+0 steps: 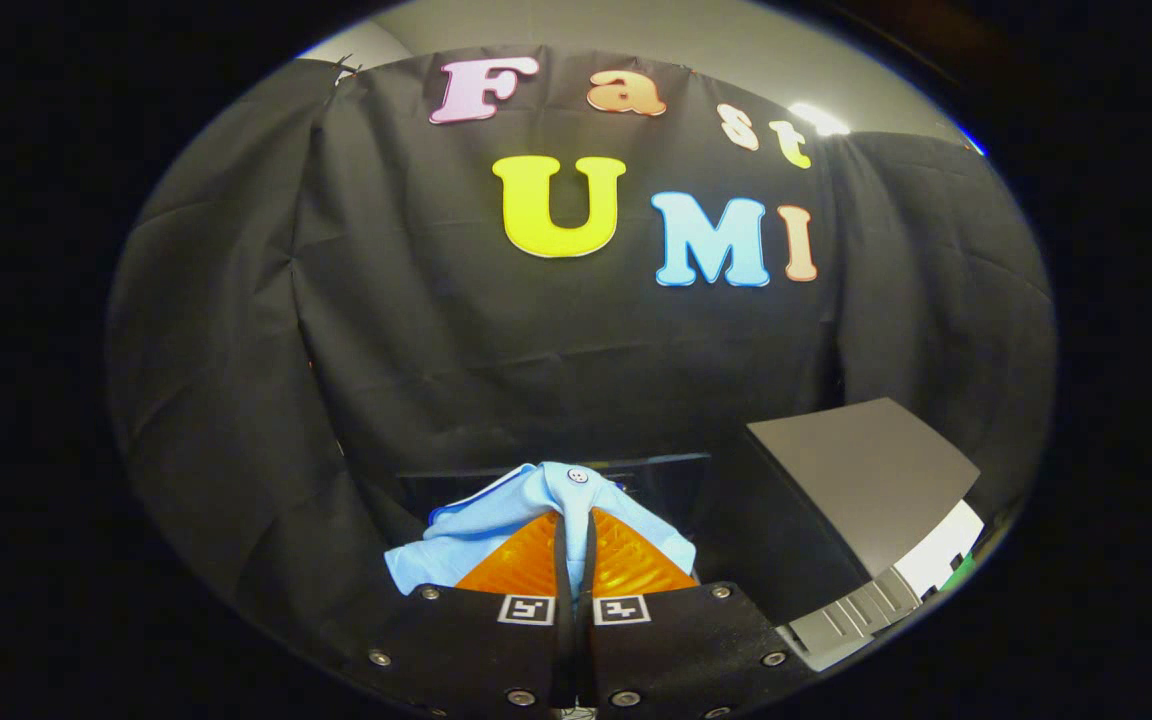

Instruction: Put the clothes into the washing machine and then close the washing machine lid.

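Looking along my tongs (574, 530), I see the two fingers brought almost wholly together, with only a thin slit left between them. In that slit sits a fold of the light blue garment (536, 520), so both fingers press on the cloth and I have it pinched.

The garment bunches up right at the fingertips and rises a little above them. A small white button (578, 476) shows at its top, just beyond the tips. From the pinch the cloth spills to both sides: more of it hangs to the left of my fingers, where a loose flap droops down beside the gripper body, and a shorter part drapes over the right finger. A darker blue edge runs along the upper left fold.

Beyond the garment, right behind it, lies a dark box-like opening (656, 480) with a thin pale rim; I cannot tell for sure what it is. To the right of my fingers, and somewhat farther off, stands the washing machine (836, 620). Its grey lid (861, 480) is raised and tilted up, and below the lid a white and light grey part of the body shows, with ribbed ridges near the corner.

The garment hangs clear of the machine, well to the left of the lid.
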`<state>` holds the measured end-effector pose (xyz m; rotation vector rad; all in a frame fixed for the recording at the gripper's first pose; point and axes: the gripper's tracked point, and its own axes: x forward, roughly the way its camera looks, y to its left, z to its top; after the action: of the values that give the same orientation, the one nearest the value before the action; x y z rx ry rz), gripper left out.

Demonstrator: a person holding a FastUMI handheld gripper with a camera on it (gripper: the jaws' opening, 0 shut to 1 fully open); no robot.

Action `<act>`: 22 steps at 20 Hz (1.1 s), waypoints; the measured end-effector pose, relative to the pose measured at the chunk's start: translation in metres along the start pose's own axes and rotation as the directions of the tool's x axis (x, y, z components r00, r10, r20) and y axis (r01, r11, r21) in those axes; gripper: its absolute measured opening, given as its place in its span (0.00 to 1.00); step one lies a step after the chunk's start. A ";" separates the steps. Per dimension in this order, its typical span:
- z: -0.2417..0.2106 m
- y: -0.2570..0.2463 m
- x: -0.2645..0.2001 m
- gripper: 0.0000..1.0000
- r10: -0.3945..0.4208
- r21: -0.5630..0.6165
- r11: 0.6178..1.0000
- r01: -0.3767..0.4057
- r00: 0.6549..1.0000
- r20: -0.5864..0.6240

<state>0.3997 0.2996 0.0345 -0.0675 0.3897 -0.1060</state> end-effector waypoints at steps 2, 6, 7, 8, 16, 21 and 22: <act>-0.029 0.004 0.020 0.00 0.005 -0.003 1.000 -0.005 0.999 -0.051; -0.084 0.005 0.057 0.00 -0.001 -0.037 0.999 -0.005 0.987 -0.158; -0.099 0.007 0.066 0.00 0.003 -0.034 0.999 -0.010 0.983 -0.185; -0.114 0.008 0.074 0.00 0.006 -0.038 0.999 -0.014 0.976 -0.217; -0.191 -0.006 0.115 0.00 -0.011 -0.047 0.999 -0.008 0.922 -0.388; -0.248 -0.005 0.132 0.00 0.005 -0.085 0.995 -0.059 0.845 -0.535; -0.259 -0.004 0.134 0.00 0.011 -0.092 0.993 -0.075 0.831 -0.556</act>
<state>0.4235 0.2683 -0.2546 -0.1387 0.9844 -0.0568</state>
